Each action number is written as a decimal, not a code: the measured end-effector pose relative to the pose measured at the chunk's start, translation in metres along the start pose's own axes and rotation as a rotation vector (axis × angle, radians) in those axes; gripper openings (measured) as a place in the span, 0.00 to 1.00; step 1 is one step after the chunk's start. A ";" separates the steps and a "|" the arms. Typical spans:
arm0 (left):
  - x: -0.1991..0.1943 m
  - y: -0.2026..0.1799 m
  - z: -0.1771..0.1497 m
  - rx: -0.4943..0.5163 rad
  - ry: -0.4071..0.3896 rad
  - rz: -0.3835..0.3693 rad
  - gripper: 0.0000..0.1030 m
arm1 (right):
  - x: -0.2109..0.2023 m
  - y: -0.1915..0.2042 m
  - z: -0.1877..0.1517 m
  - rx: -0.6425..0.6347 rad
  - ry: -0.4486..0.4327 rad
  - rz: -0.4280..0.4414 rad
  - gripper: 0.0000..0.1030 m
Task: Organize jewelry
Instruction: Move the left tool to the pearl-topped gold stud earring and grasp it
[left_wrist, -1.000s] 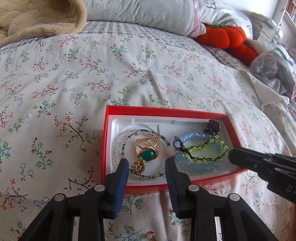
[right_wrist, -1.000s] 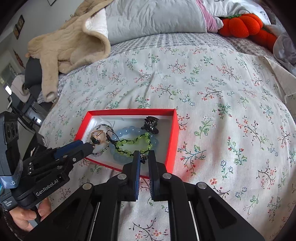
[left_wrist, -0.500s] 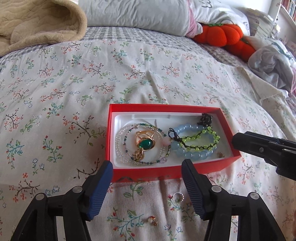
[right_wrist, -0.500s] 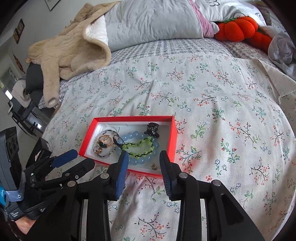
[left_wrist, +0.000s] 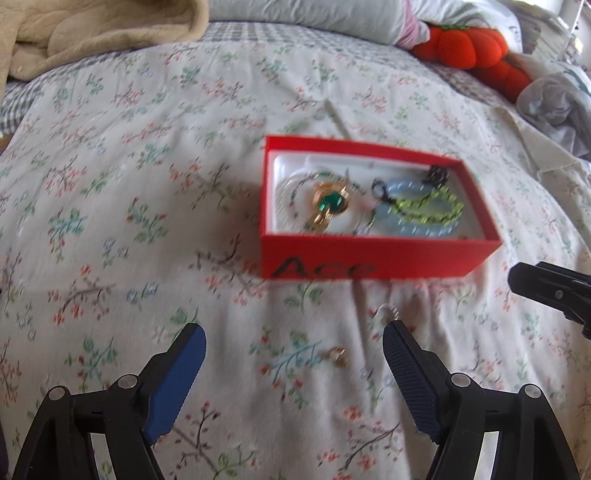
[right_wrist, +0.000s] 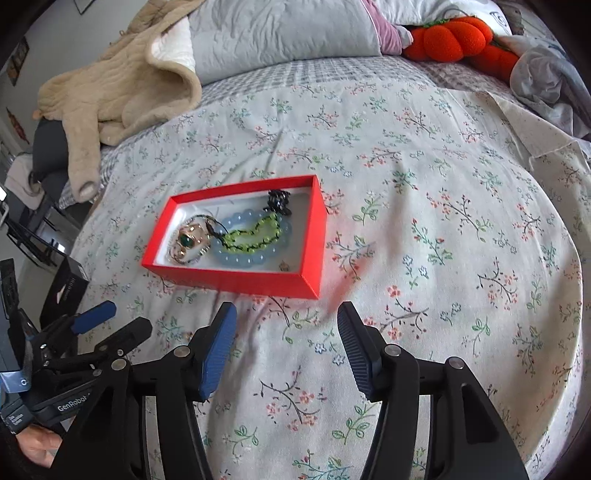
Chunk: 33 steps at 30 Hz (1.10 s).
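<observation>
A: Where the left gripper (left_wrist: 294, 345) hangs over the floral bedspread (left_wrist: 147, 166), how do its fingers (left_wrist: 180, 376) stand?

B: Wide apart, with nothing between the 2 blue pads but cloth. A small gold earring (left_wrist: 338, 357) lies loose on the bedspread between them, nearer the right-hand finger, and a thin silver ring (left_wrist: 386, 312) lies just beyond that finger's tip; both are blurred.

A: And the jewelry box?

B: The red box (left_wrist: 354, 264) sits on the bed ahead of the left gripper's fingers, off toward the right-hand one, well apart from both tips. Black letters run along its near wall.

A: What lies in it, going left to right?

B: A clear beaded strand (left_wrist: 291, 188) coiled at the left, with a gold ring set with a green stone (left_wrist: 330, 202) lying on it. Next comes a pale blue bead bracelet (right_wrist: 251, 254) with a lime-green bead bracelet (right_wrist: 251, 234) draped across it, then a dark charm (right_wrist: 279, 201) at the far right corner.

A: The right gripper (right_wrist: 287, 341)?

B: Its fingers (right_wrist: 356, 350) are also spread wide and hold nothing. From its own camera the box lies just ahead of the left-hand finger's tip, not touching. The left gripper shows at that view's lower left, beside the box's near corner.

A: Anything farther off?

B: Beyond the fingers, a beige blanket (right_wrist: 122, 85), a grey pillow (right_wrist: 280, 33) and an orange pumpkin plush (right_wrist: 454, 35) lie along the head of the bed.
</observation>
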<state>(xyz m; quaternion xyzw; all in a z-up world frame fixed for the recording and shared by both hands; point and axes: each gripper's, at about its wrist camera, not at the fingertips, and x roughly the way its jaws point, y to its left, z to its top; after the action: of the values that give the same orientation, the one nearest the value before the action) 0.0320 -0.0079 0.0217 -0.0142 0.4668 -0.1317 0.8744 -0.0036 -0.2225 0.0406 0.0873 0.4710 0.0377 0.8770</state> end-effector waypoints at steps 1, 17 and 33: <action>0.002 0.001 -0.005 0.002 0.003 0.013 0.80 | 0.002 0.000 -0.004 -0.003 0.010 -0.002 0.58; 0.011 -0.010 -0.048 0.107 0.003 -0.096 0.64 | 0.017 0.011 -0.050 -0.151 0.081 -0.076 0.58; 0.039 -0.026 -0.039 0.106 0.026 -0.112 0.34 | 0.029 0.002 -0.046 -0.119 0.110 -0.085 0.58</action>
<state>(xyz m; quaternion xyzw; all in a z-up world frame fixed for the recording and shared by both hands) 0.0156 -0.0384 -0.0281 0.0077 0.4690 -0.2051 0.8590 -0.0256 -0.2107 -0.0080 0.0127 0.5187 0.0334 0.8542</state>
